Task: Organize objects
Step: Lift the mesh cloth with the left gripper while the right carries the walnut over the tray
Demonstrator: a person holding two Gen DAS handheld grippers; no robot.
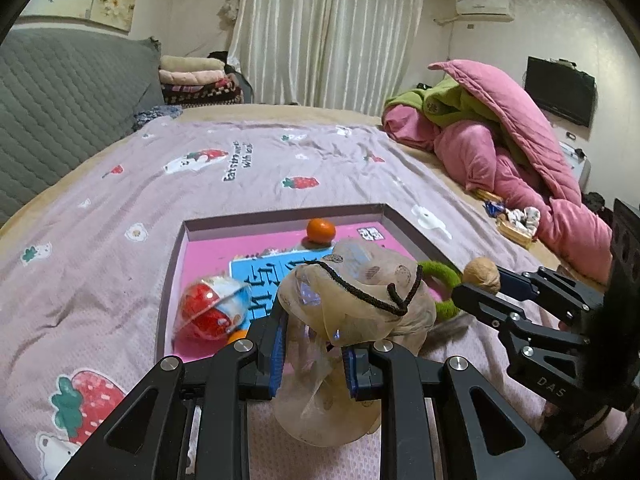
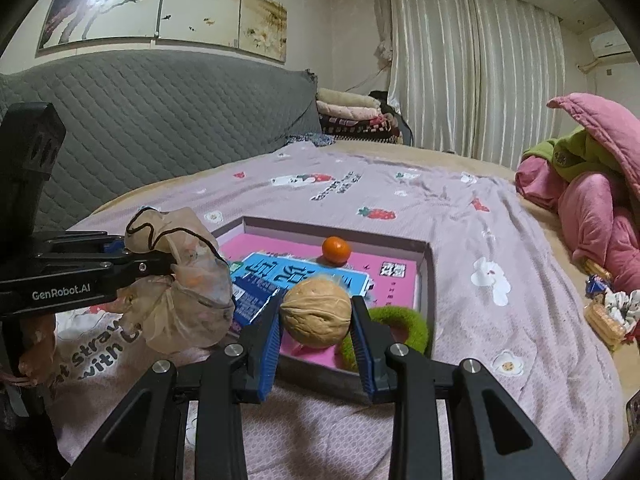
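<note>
Left gripper (image 1: 314,354) on my rig is clamped on a sheer beige drawstring pouch (image 1: 356,304), pinching the lower part so the bunched top with its black cord sticks up above the fingers, held over the near edge of the shallow box (image 1: 176,256) on the bed. Right gripper (image 2: 316,340) has a walnut (image 2: 316,312) squeezed between its blue pads, hanging above the box's near right corner, just beside the pouch from what I can see in the left wrist view. Inside the box: a small orange (image 2: 336,250) near the far wall, a blue booklet (image 2: 280,276) flat on the pink lining, a red and white plastic egg toy (image 1: 210,308) on the left side, and a fuzzy green ring (image 2: 400,330) at the near right corner. Whole thing sits on a purple strawberry-print sheet (image 1: 120,208), with a pink quilt (image 1: 520,152) piled off to the right.
</note>
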